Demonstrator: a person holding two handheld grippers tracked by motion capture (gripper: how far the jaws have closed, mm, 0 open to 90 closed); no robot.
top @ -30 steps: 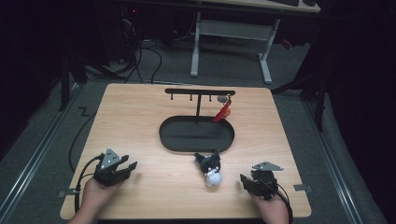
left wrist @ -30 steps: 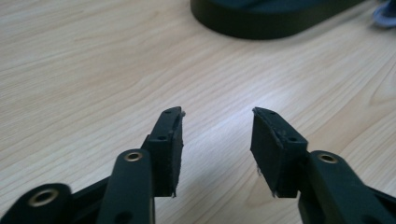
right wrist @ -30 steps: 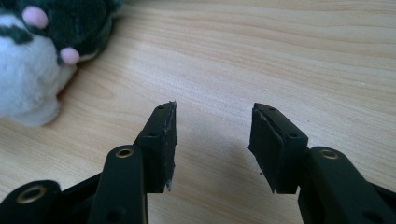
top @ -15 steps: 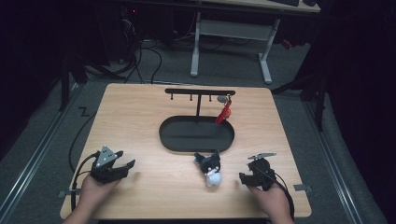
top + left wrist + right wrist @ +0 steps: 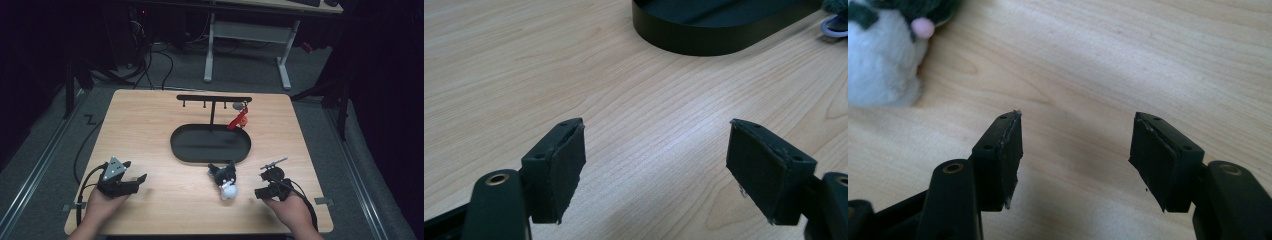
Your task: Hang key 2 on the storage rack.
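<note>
Now both spread, just opening, left gripper [image 5: 656, 167] over bare table [image 5: 524, 75], right gripper [image 5: 1075, 160] empty near plush toy [image 5: 883, 55].

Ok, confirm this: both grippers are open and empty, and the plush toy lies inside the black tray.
Not quite. The plush toy lies on the bare table, just outside the near rim of the black tray, as the high view shows. The rest holds: the left gripper and right gripper are both open with nothing between their jaws, which have just been opening.
</note>
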